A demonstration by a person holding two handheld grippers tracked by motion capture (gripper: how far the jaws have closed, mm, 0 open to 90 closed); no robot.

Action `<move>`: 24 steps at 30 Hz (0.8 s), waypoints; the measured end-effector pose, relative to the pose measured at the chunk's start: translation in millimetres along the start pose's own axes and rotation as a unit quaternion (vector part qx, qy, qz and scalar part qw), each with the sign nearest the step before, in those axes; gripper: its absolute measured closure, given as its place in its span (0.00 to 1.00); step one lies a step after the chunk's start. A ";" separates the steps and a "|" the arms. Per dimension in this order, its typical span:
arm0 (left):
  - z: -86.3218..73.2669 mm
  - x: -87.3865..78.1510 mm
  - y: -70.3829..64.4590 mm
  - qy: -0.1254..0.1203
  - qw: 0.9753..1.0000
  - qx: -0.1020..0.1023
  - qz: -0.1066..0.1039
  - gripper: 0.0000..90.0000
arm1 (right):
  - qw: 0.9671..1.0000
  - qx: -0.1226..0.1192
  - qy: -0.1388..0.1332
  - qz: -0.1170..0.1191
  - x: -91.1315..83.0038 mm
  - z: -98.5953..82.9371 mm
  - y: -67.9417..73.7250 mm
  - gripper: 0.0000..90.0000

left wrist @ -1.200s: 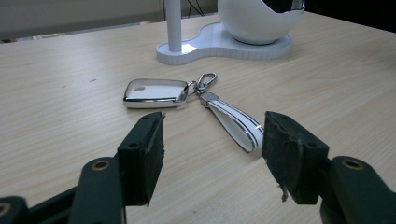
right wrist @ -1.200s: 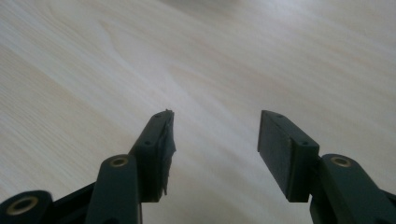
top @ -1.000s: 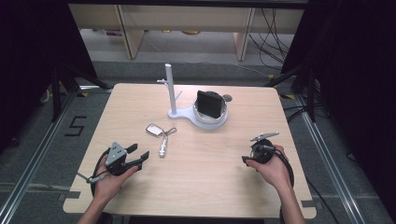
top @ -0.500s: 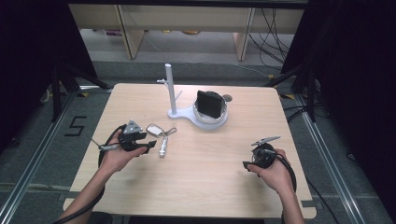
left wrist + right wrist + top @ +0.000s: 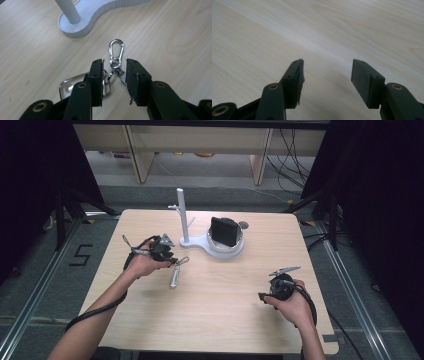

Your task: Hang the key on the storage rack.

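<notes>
On the table, the key ring lies just before and left of the white stand.

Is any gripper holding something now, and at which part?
Nothing is held. The left gripper is open around the keychain at its ring links; the right gripper is open over bare table.

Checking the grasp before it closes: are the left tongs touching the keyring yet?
Cannot tell. In the left gripper view the open left tongs straddle the keyring, but any gap is unclear.
</notes>
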State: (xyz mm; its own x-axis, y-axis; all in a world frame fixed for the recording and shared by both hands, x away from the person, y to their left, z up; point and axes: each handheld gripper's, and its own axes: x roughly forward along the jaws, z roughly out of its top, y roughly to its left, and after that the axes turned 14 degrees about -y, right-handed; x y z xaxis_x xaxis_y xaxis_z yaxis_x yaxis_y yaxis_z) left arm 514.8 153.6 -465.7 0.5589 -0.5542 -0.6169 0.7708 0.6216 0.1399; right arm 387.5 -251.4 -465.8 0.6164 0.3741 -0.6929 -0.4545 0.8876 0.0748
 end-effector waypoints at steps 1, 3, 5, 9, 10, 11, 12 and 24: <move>0.0 0.0 0.0 0.000 1.000 0.000 0.000 0.75 | 1.000 0.000 0.000 0.000 0.0 0.0 0.0 0.50; 2.6 7.9 0.2 0.009 1.000 -0.001 -0.008 0.75 | 1.000 -0.002 0.009 0.002 -1.5 0.8 -0.8 0.50; 4.4 14.1 -0.4 0.018 1.000 0.000 -0.012 0.74 | 1.000 -0.008 0.007 0.003 -0.5 -0.5 -2.0 0.50; 7.3 24.1 -1.9 0.050 0.998 0.008 -0.022 0.73 | 1.000 -0.002 0.004 0.003 0.6 -1.1 -1.4 0.50; 7.3 24.1 -1.9 0.050 0.998 0.008 -0.022 0.72 | 1.000 -0.002 0.004 0.003 0.6 -1.1 -1.4 0.50; 7.8 25.7 -2.0 0.051 0.998 0.007 -0.023 0.72 | 1.000 -0.007 0.006 0.004 0.2 -1.1 -1.7 0.50; 8.6 26.8 -1.4 0.054 0.998 0.009 -0.024 0.71 | 1.000 -0.002 0.007 0.006 -0.7 -0.3 -0.7 0.50; 17.0 37.1 2.2 0.090 0.995 0.022 -0.033 0.70 | 1.000 0.000 0.012 0.009 -0.4 -0.1 0.8 0.50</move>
State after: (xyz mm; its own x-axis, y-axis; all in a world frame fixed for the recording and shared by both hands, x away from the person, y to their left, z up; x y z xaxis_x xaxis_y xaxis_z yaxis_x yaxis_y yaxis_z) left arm 542.4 125.0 -475.1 0.4461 -0.4830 -0.7535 0.8188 0.5601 0.1258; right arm 386.8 -250.9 -465.5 0.5926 0.3837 -0.7083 -0.4656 0.8807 0.0875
